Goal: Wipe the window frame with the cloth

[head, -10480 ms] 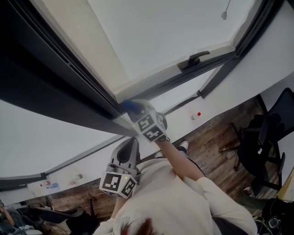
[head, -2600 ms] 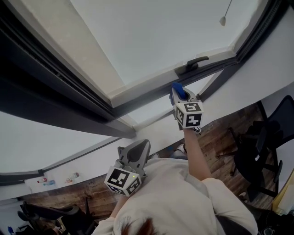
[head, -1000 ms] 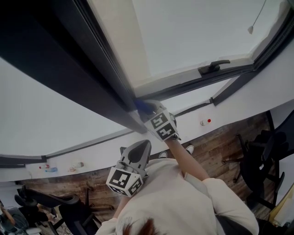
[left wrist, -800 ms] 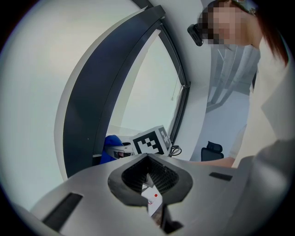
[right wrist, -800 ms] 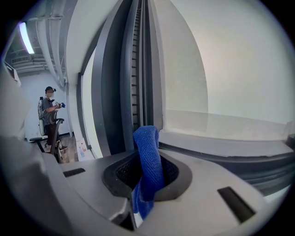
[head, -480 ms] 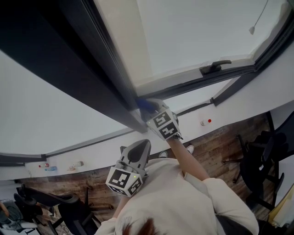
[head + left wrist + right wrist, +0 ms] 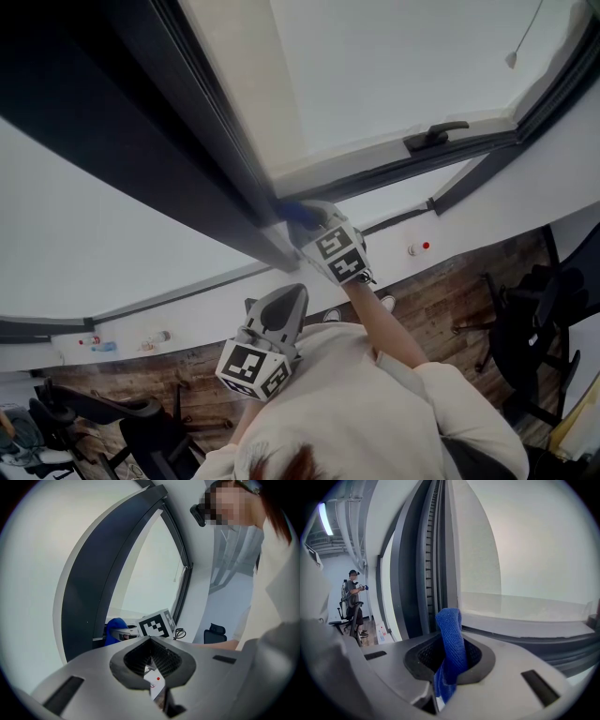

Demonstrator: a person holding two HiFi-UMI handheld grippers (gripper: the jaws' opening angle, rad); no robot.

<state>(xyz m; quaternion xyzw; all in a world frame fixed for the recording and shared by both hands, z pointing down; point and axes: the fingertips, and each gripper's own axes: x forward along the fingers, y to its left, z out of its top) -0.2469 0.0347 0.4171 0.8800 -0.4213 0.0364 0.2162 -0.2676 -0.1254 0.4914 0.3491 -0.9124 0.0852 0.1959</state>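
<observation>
Head view: right gripper [image 7: 300, 219] back at the corner of the dark window frame [image 7: 211, 173], well apart from the handle [image 7: 436, 137] reached before; clamped on the blue cloth [image 7: 450, 641]. Cloth long axis along the jaws, tip toward the frame; left gripper [image 7: 287, 296] closed on nothing, low by the chest.

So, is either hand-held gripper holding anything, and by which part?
The right hand-held gripper pinches the blue cloth by a bunched fold; left hand-held gripper holds nothing.

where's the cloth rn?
The blue cloth is clamped in the right gripper, centre of the head view, held at the window frame where its dark upright meets the bottom rail.
</observation>
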